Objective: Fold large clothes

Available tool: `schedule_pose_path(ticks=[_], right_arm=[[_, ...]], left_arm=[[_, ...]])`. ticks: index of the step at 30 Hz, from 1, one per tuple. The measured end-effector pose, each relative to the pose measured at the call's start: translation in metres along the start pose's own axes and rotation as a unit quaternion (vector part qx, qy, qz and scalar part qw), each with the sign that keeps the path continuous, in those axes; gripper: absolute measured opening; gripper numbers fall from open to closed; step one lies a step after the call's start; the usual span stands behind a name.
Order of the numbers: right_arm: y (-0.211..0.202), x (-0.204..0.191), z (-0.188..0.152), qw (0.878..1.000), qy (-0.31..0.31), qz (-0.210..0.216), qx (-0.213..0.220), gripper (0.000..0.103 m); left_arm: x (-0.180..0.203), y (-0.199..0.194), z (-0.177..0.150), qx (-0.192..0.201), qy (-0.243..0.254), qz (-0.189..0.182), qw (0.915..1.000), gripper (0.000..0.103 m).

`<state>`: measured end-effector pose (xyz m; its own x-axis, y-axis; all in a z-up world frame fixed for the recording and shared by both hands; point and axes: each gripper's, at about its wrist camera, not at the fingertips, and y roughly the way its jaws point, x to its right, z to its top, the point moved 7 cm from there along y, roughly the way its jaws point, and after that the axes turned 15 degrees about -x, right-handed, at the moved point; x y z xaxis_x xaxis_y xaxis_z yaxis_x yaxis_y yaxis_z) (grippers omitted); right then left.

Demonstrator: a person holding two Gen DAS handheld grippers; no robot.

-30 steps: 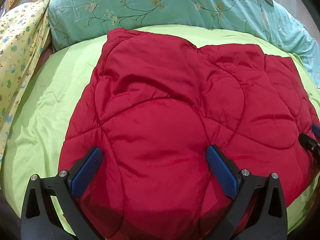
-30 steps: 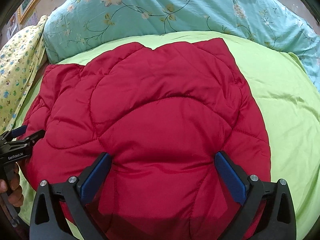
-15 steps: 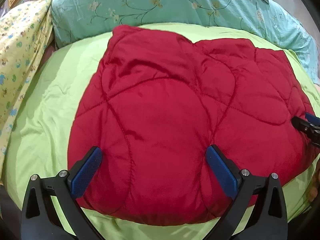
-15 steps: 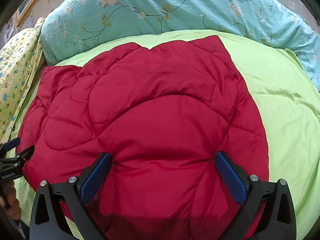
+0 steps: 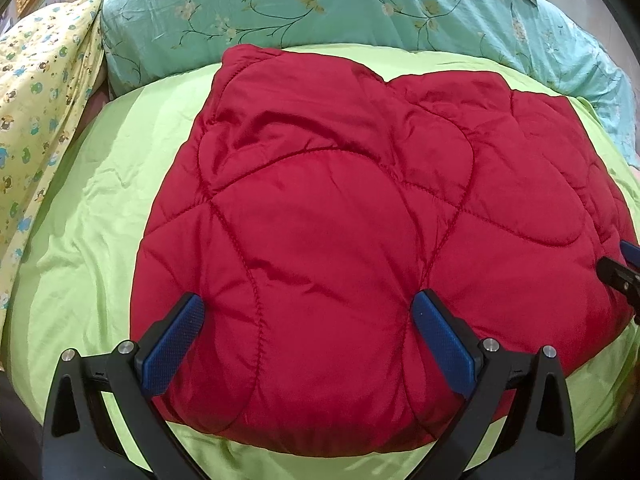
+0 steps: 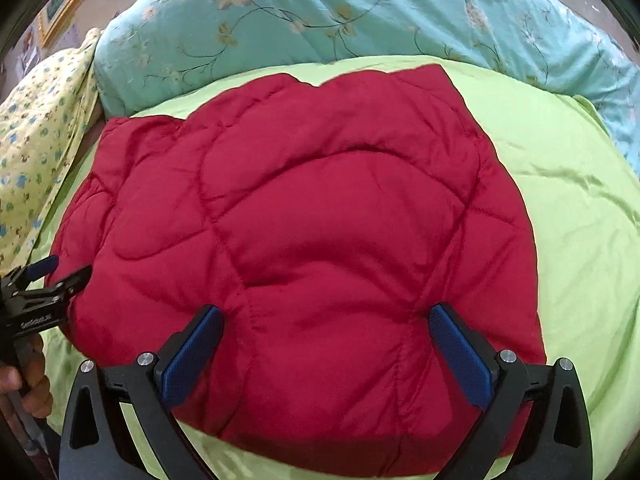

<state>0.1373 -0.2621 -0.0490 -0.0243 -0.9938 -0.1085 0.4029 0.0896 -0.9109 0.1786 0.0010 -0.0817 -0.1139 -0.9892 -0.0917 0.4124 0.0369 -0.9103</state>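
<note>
A red quilted padded garment lies folded into a thick rough square on a lime green bed cover. It also shows in the right wrist view. My left gripper is open and empty, hovering over the garment's near left edge. My right gripper is open and empty, over the near right part. Each gripper's tip shows in the other's view, the right gripper at the right edge and the left gripper at the left edge.
A teal floral pillow lies along the far side of the bed. A yellow patterned cloth hangs at the left. The green cover shows around the garment. A hand holds the left gripper's handle.
Both grippers have drawn back toward the near edge, away from the garment. More of the green cover shows in front of it. The garment has stayed folded in place.
</note>
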Motion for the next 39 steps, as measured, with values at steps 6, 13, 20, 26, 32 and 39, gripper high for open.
schedule_pose_path(ticks=[6, 13, 20, 26, 32, 39], right_arm=[[0.0, 0.0, -0.001, 1.0, -0.001, -0.002, 0.001, 0.103], [0.001, -0.002, -0.002, 1.0, 0.0, -0.002, 0.001, 0.103], [-0.011, -0.003, -0.004, 1.0, -0.001, -0.005, 0.008, 0.102], [-0.023, -0.006, -0.01, 1.0, -0.007, -0.003, 0.013, 0.102], [-0.038, -0.012, -0.018, 1.0, -0.021, -0.001, 0.022, 0.102], [-0.051, -0.019, -0.028, 0.999, -0.034, 0.003, 0.028, 0.102]], left_arm=[[-0.001, 0.001, 0.0, 0.0, -0.001, 0.0, 1.0, 0.103], [-0.001, 0.001, 0.001, 0.0, 0.0, 0.003, 1.0, 0.103], [-0.001, -0.006, -0.003, 0.006, -0.003, 0.017, 0.9998, 0.103], [-0.004, -0.014, -0.009, 0.008, -0.007, 0.014, 0.9998, 0.103], [-0.006, -0.024, -0.016, 0.012, -0.003, 0.022, 0.9997, 0.103], [-0.004, -0.032, -0.027, 0.014, 0.003, 0.031, 0.9994, 0.103]])
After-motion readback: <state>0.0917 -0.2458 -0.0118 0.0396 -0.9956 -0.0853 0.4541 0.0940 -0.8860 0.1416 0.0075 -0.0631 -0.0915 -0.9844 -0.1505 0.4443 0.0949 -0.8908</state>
